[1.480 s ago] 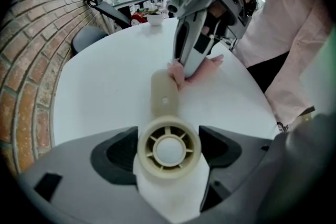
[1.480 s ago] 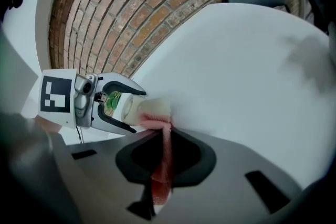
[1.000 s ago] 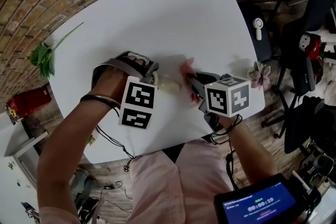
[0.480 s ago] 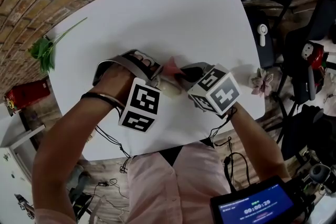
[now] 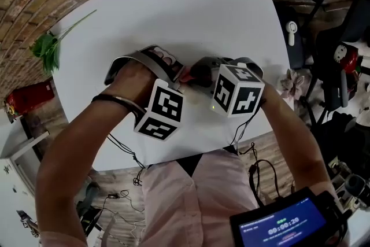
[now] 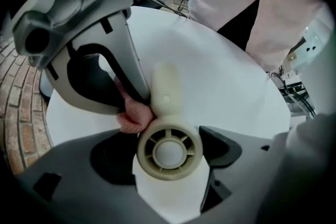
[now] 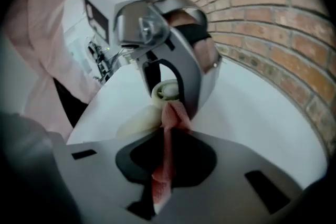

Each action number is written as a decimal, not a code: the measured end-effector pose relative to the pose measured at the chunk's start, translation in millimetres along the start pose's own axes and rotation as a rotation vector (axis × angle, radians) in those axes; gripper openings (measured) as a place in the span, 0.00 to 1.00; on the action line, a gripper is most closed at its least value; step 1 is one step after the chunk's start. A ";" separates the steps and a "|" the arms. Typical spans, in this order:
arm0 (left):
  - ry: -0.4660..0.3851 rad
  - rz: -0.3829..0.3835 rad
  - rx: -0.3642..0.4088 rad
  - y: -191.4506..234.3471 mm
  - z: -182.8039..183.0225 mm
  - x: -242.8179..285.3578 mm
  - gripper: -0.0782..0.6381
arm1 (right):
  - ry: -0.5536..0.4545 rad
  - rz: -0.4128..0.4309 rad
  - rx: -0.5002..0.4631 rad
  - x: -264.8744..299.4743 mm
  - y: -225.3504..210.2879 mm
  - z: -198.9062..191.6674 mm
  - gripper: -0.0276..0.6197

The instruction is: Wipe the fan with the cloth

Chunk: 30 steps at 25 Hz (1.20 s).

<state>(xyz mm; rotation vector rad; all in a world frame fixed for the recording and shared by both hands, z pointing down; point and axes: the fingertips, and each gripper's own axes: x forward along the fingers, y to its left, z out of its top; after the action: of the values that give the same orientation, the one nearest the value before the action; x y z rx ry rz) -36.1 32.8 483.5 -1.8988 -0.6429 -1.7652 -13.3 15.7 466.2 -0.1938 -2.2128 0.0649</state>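
— While clenching the left gripper's (image 6: 167,147) fingers (image 6: 227,145) on the fan's (image 6: 166,93) round head, pinching the cloth (image 7: 172,113) in the right gripper's (image 7: 160,186), pressed to the fan's neck over the desk (image 6: 236,86).
— Mid-wipe, seemingly. Next: rubbing along the handle without loosening either grip.

I log the fan (image 6: 167,140) as cream-beige all over. Cloth (image 7: 167,162): salmon pink, fine ribbing. Bench (image 5: 173,8): plain white. Left claw (image 6: 169,150) and right claw (image 7: 161,181): grey shells, black pads. Marker cubes (image 5: 162,115): white with black square codes. Wall (image 7: 273,18): red-brown brick, pale mortar. Shirt (image 5: 191,199): pale pink. Leafy sprig (image 5: 47,55): green.
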 end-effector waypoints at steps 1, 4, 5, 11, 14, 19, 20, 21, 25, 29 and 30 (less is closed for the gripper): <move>0.007 -0.001 0.012 -0.7 -0.1 0.4 0.63 | 0.002 0.010 -0.076 0.5 2.5 0.7 0.09; 0.031 -0.003 0.042 -1.0 -2.4 1.7 0.63 | 0.023 0.019 -0.238 2.5 5.6 2.4 0.09; 0.037 -0.004 0.048 -0.7 -3.0 2.0 0.63 | 0.034 0.022 -0.269 2.6 6.6 2.2 0.09; 0.043 -0.016 0.050 -0.1 -1.8 3.9 0.63 | 0.105 0.057 -0.352 -2.2 20.8 -10.2 0.09; 0.045 -0.014 0.046 0.6 -2.9 3.8 0.63 | 0.120 0.055 -0.339 -4.8 25.1 -15.2 0.09; 0.039 -0.012 0.015 0.3 -3.2 3.4 0.63 | 0.117 0.048 -0.273 -8.6 30.8 -21.7 0.09; 0.035 -0.011 -0.002 0.7 -4.1 3.1 0.63 | 0.116 0.048 -0.260 -9.8 31.3 -23.0 0.09; 0.028 -0.010 -0.024 1.2 -5.2 2.8 0.63 | 0.113 0.045 -0.246 -10.8 31.6 -24.3 0.09; 0.005 -0.006 -0.117 2.8 -9.7 1.5 0.63 | 0.097 0.018 -0.179 -14.3 30.2 -28.2 0.09; 0.003 -0.002 -0.187 3.9 -13.4 0.7 0.63 | 0.088 0.007 -0.128 -17.9 31.2 -31.9 0.09; -0.001 0.000 -0.216 4.5 -15.0 0.6 0.63 | 0.085 0.007 -0.118 -18.5 32.3 -32.7 0.09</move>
<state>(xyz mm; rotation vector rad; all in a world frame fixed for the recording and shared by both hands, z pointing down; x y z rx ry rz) -44.9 19.9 485.0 -2.0391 -0.4676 -1.8998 27.5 43.9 467.6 -0.2643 -2.1325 -0.0692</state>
